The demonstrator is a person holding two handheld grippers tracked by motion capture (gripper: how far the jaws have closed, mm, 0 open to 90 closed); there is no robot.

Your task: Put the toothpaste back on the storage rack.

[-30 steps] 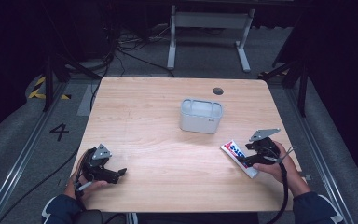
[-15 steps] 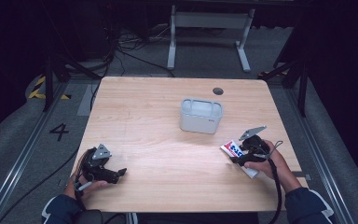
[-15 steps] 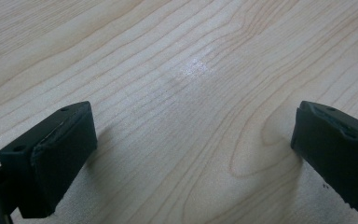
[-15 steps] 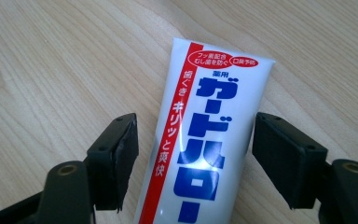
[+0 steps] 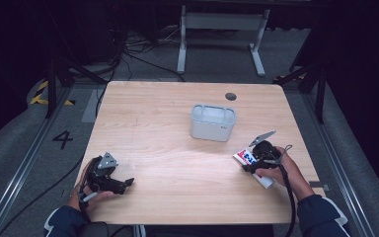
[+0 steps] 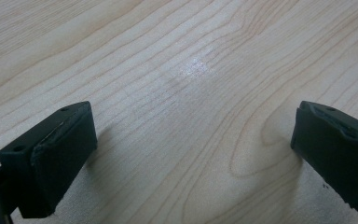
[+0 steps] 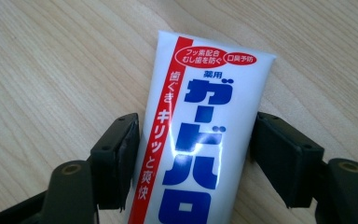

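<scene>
A white toothpaste tube (image 5: 247,158) with a red stripe and blue lettering lies flat on the wooden table (image 5: 168,128) near its right edge. My right gripper (image 5: 251,166) is lowered over it. In the right gripper view the tube (image 7: 205,93) lies between the two jaws of that gripper (image 7: 196,140), which have just been closing; the pads (image 7: 127,154) stand right at the tube's sides and the tube looks unsqueezed. My left gripper (image 5: 124,183) rests at the front left of the table, its jaws (image 6: 193,154) wide apart over bare wood with nothing between them.
A pale grey open bin (image 5: 212,122) stands at the table's middle, behind and to the left of the tube. A dark round cable hole (image 5: 231,96) sits near the far edge. Dark floor, cables and a metal frame (image 5: 222,29) lie beyond the table.
My right hand has moved left and slightly down over the tube, bringing its jaws around it. The left hand and gripper have stayed put.
</scene>
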